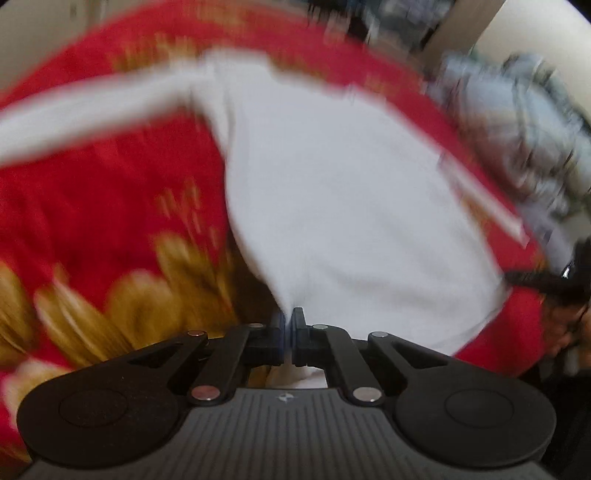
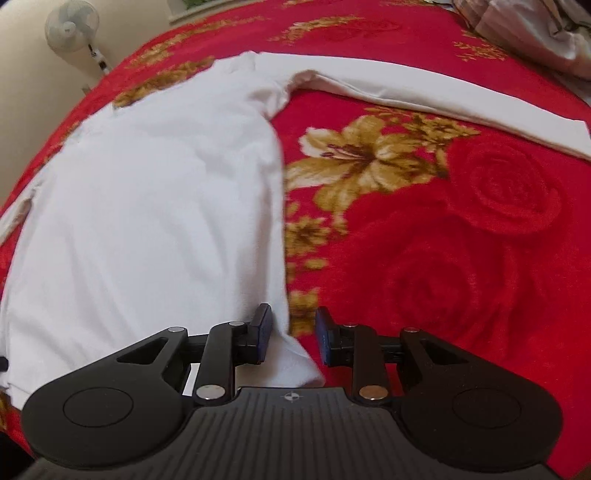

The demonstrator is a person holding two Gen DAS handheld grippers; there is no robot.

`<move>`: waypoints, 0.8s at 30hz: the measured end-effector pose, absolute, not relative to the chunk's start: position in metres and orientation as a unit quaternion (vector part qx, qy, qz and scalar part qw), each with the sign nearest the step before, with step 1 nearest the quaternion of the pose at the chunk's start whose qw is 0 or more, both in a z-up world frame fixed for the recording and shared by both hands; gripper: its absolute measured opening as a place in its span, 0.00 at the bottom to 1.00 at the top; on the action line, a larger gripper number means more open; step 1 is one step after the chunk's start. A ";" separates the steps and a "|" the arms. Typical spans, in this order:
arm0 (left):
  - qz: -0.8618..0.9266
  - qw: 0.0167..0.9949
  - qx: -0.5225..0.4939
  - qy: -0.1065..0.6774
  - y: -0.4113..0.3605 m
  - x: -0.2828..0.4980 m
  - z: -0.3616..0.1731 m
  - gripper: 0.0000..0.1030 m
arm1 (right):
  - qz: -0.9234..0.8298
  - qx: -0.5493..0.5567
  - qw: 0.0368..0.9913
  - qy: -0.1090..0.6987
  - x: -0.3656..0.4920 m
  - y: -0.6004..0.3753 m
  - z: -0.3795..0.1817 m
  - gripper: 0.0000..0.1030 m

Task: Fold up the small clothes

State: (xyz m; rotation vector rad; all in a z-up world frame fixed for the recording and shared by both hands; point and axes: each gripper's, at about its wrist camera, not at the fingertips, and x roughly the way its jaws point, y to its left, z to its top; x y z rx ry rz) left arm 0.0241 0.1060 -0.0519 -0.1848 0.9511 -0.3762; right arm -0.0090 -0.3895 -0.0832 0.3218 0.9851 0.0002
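A: Left wrist view is motion-smeared; white shirt (image 1: 332,192) and red floral blanket (image 1: 92,192) have no sharp edges.

B: Grey heap (image 1: 517,122) top right, can't identify. In right view, shirt's sleeve (image 2: 443,99) is cut by frame edge, hem hidden behind right gripper (image 2: 291,332).

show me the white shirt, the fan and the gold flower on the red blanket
white shirt (image 2: 155,206), right wrist view, middle of its body
fan (image 2: 72,26), right wrist view, its round grille
gold flower (image 2: 365,155), right wrist view, centre of the bloom
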 end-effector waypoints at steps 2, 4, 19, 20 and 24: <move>-0.144 0.885 -0.067 0.437 0.120 0.013 -0.035 0.03 | 0.019 0.181 0.875 0.448 -0.014 -0.381 -0.077 0.01; -0.102 0.883 -0.044 0.455 0.129 0.005 -0.044 0.04 | 0.068 0.181 0.880 0.433 -0.021 -0.365 -0.070 0.01; -0.072 0.847 -0.109 0.515 0.146 0.024 -0.073 0.35 | -0.012 0.239 0.850 0.469 -0.020 -0.372 -0.099 0.29; -0.071 0.846 -0.104 0.517 0.144 0.027 -0.075 0.35 | -0.010 0.220 0.855 0.469 -0.020 -0.366 -0.098 0.32; -0.070 0.839 -0.092 0.532 0.136 0.033 -0.086 0.36 | 0.003 0.195 0.865 0.463 -0.018 -0.354 -0.095 0.41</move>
